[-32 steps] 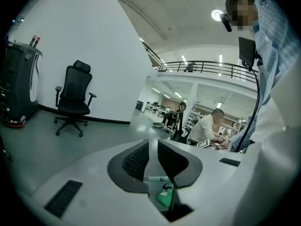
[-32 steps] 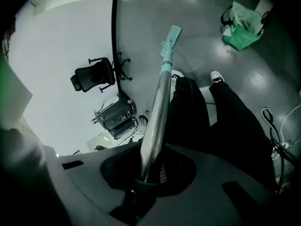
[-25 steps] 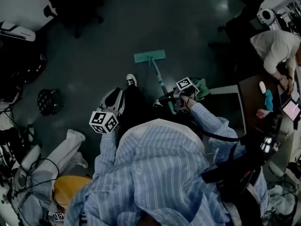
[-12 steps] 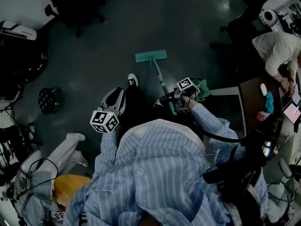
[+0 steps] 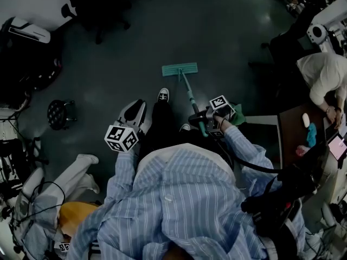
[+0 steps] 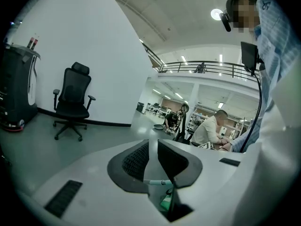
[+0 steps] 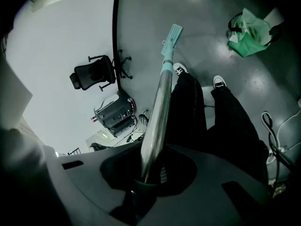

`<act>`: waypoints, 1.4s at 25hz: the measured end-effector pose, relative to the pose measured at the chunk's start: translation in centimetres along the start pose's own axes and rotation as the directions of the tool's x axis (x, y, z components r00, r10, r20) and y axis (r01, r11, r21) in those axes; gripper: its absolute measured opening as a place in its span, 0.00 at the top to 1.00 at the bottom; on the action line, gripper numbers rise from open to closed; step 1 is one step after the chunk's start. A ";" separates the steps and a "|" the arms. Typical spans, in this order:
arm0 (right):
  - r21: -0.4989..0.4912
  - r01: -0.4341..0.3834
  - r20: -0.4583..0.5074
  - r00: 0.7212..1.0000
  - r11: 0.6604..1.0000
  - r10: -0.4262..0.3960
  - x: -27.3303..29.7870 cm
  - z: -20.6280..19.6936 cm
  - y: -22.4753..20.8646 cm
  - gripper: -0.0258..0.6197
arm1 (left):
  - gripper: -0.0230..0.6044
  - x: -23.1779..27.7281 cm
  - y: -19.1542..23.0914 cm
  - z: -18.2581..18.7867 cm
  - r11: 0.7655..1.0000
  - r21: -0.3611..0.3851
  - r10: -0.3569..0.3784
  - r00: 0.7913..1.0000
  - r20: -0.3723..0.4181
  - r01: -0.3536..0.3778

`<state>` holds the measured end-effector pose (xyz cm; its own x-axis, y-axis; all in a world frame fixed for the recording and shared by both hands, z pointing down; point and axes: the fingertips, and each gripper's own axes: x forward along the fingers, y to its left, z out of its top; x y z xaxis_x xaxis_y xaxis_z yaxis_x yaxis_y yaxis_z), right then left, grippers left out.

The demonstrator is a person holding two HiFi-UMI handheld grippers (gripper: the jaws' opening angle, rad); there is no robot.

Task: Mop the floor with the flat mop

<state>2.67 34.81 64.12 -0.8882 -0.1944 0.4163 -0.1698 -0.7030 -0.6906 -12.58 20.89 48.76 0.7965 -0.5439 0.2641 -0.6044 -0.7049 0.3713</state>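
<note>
The right tongs (image 7: 148, 171) are clamped tight round the metal handle (image 7: 157, 112) of the flat mop (image 5: 190, 95). The right gripper view shows that grip plainly, with the shaft running straight out from between the jaws toward the top centre of the frame. The head view only shows the marker cube sitting over the spot. The left tongs (image 6: 153, 149) hold nothing. Their dark pads stand a narrow slit apart, aimed out across the room at a black office chair (image 6: 71, 102) against the white wall, which the head view barely catches at its top edge. From above, the mop's long axis climbs from the right tongs at centre right, up and slightly left, to the teal mop head (image 5: 179, 69), which lies flat on the dark floor (image 5: 119, 53) at upper centre, set crosswise to the handle. The head rests just beyond the person's white-toed shoe (image 5: 163, 95). Only the right gripper view shows a green bag (image 7: 247, 29) on the floor at its upper right.
</note>
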 end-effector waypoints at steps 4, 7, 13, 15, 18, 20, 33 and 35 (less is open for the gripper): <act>-0.010 0.007 -0.007 1.000 1.000 -0.007 0.0 1.5 1.3 0.87 | 0.87 2.8 1.5 1.0 1.000 0.001 -0.026 1.000 -0.012 0.026; -0.023 0.030 -0.016 0.999 0.999 -0.031 0.0 3.9 3.1 0.87 | 0.87 6.3 3.4 2.2 0.999 -0.006 -0.051 0.998 -0.030 0.051; -0.034 0.085 -0.006 0.996 0.996 -0.086 0.3 10.2 6.2 0.87 | 0.87 13.4 7.9 4.6 0.994 -0.026 -0.109 0.990 -0.087 0.107; -0.037 0.098 -0.009 0.995 0.994 -0.098 0.4 12.0 8.1 0.87 | 0.87 15.5 9.5 5.5 0.992 -0.038 -0.125 0.987 -0.104 0.121; -0.046 0.115 -0.019 0.993 0.992 -0.116 0.5 14.9 11.2 0.87 | 0.87 18.6 11.8 6.8 0.989 -0.043 -0.147 0.980 -0.134 0.142; -0.048 0.126 -0.029 0.991 0.991 -0.127 0.8 17.1 13.3 0.87 | 0.87 20.7 13.6 7.6 0.987 -0.049 -0.156 0.976 -0.151 0.150; -0.087 0.220 -0.070 0.971 0.972 -0.226 4.6 33.6 28.7 0.87 | 0.87 29.1 25.9 12.9 0.984 -0.103 -0.161 0.969 -0.187 0.143; -0.100 0.225 -0.074 0.970 0.969 -0.233 5.0 36.7 30.6 0.87 | 0.87 30.1 27.1 13.1 0.985 -0.118 -0.148 0.971 -0.187 0.128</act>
<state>8.70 -12.83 66.77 -0.8531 0.0258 0.5211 -0.4075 -0.6567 -0.6346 -5.22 -20.51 55.14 0.8661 -0.3385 0.3678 -0.4916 -0.7101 0.5040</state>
